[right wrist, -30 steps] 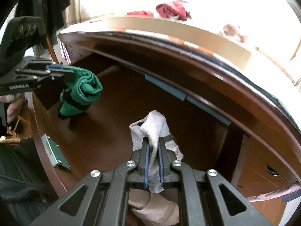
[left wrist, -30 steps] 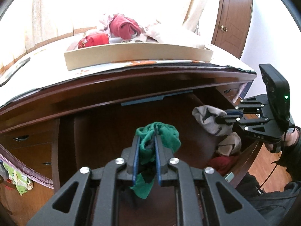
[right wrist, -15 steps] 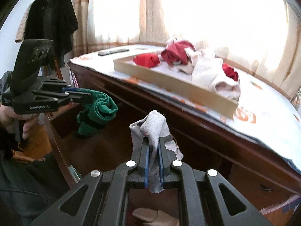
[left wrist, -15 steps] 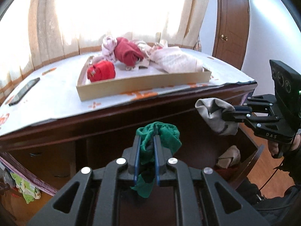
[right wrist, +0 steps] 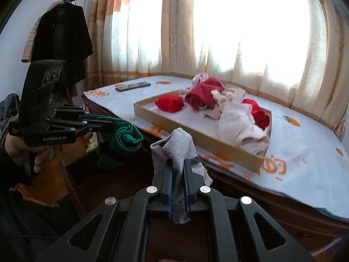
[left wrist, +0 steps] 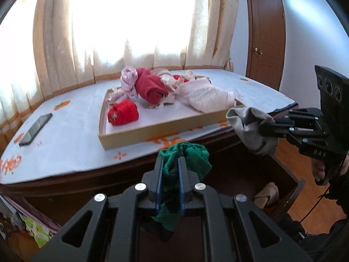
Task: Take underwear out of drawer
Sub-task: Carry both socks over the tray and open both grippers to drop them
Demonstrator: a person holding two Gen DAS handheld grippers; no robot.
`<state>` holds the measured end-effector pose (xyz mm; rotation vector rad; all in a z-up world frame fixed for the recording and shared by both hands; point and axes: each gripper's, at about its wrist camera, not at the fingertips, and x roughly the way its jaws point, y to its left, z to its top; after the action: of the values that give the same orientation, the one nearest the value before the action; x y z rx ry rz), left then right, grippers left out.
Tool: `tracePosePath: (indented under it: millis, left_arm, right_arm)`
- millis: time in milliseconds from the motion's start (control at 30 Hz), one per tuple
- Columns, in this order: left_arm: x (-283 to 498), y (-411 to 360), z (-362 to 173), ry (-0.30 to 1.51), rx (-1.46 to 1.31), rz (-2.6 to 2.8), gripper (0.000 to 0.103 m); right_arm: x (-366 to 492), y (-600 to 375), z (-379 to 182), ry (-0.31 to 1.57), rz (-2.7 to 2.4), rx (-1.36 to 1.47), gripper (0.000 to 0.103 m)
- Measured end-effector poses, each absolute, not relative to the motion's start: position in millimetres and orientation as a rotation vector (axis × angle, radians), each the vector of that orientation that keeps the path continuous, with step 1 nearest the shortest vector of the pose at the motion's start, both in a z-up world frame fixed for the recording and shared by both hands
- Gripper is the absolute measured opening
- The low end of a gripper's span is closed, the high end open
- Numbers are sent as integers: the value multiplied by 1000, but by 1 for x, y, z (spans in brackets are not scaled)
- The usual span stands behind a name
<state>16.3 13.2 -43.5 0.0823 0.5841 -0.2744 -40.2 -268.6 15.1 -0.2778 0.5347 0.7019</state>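
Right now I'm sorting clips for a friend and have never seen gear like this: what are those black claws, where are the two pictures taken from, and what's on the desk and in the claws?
No robot here: a person holds a two-finger gripper in each hand, and each gripper carries a fisheye camera looking along its fingers.

The left wrist view shows the left gripper shut on a green underwear piece. At its right edge you see the other tool.

The right wrist view shows the right gripper shut on a grey underwear piece. The left tool and the hand holding it appear at its left.

On the desk's white cover sits a shallow cardboard tray with red, pink and whitish garments piled in it, and a dark phone lies beside it. Below, in the open drawer, one beige garment is left.
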Motion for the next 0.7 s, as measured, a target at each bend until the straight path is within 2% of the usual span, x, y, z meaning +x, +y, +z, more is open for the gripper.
tracePosePath:
  millis: [700]
  left_arm:
    - [53, 22, 22, 438, 155, -229, 9]
  right_arm:
    - [10, -251, 71, 437, 691, -224, 9]
